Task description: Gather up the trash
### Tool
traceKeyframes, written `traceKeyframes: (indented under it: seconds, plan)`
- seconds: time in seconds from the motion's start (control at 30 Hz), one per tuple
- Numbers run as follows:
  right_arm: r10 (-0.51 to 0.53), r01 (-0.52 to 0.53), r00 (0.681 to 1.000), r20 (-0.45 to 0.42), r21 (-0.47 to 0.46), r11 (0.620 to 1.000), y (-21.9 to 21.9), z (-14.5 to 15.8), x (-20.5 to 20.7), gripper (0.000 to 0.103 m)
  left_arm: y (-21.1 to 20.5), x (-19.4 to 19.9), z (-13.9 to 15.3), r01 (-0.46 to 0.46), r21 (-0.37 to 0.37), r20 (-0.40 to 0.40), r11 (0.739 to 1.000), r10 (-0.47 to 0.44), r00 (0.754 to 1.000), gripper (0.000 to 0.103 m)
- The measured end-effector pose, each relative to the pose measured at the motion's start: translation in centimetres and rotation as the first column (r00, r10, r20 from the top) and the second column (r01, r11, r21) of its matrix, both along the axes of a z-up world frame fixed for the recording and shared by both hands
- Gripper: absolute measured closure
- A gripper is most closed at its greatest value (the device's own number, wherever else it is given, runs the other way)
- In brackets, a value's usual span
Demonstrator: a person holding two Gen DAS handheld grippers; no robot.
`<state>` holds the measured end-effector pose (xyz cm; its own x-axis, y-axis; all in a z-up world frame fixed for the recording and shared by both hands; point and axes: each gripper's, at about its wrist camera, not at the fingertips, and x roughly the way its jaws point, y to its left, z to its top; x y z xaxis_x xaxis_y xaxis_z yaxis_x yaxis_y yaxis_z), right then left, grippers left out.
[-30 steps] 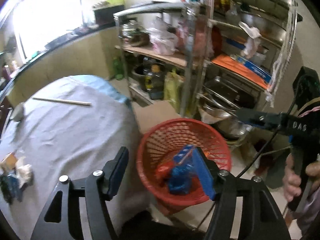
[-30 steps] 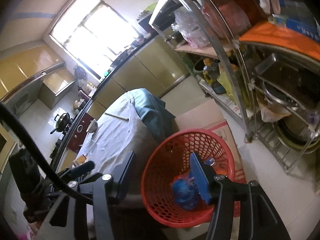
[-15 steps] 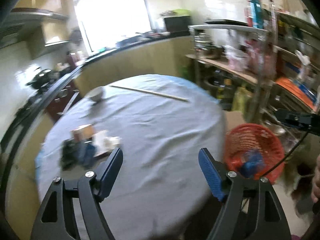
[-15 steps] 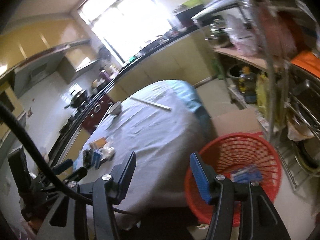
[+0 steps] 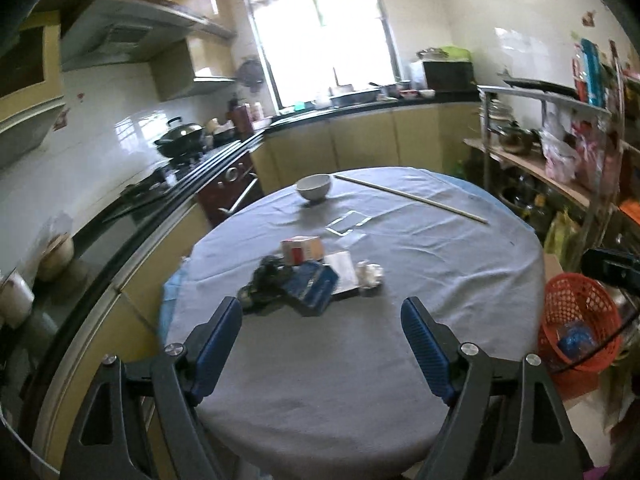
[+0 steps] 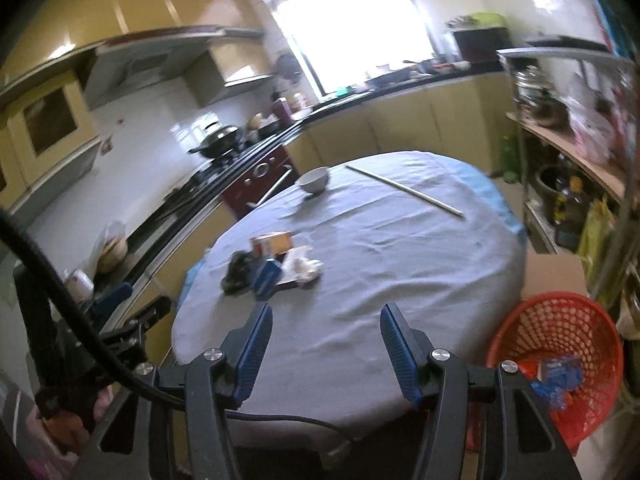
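A pile of trash lies on the round grey-clothed table (image 5: 400, 352): a black crumpled wrapper (image 5: 266, 278), a blue packet (image 5: 314, 286), an orange carton (image 5: 302, 249), white paper (image 5: 340, 270) and a white crumpled tissue (image 5: 370, 274). The pile also shows in the right wrist view (image 6: 272, 266). A red mesh basket (image 5: 576, 320) stands on the floor to the table's right, with blue and red wrappers inside (image 6: 560, 372). My left gripper (image 5: 320, 344) is open and empty, short of the pile. My right gripper (image 6: 326, 354) is open and empty over the table's near edge.
A white bowl (image 5: 315, 187) and a long thin stick (image 5: 412, 198) lie at the table's far side. A metal shelf rack (image 5: 560, 152) full of pots and bags stands on the right. Kitchen counters and a stove (image 5: 180, 148) run behind and to the left.
Both grippers have swung left and pulled back from over the red basket to face the table and its trash pile. Both stay open and empty.
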<state>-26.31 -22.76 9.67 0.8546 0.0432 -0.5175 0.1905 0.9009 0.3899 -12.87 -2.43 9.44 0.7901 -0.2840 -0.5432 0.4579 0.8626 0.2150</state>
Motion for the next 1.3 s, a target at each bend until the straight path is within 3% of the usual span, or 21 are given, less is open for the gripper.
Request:
traceKeyframes:
  seconds: [0.43, 1.3]
  plan:
    - [0.098, -0.098, 0.995, 0.004, -0.046, 0.994, 5.4, 1.2, 2.4, 0.042, 5.8, -0.2, 1.3, -0.087, -0.023, 0.039, 0.996, 0.087, 0.995, 0.02]
    - [0.173, -0.175, 0.983, -0.053, -0.039, 0.984, 8.0, -1.1, 3.1, 0.042, 8.5, 1.3, 0.4, -0.189, -0.001, 0.021, 0.982, 0.189, 0.982, 0.02]
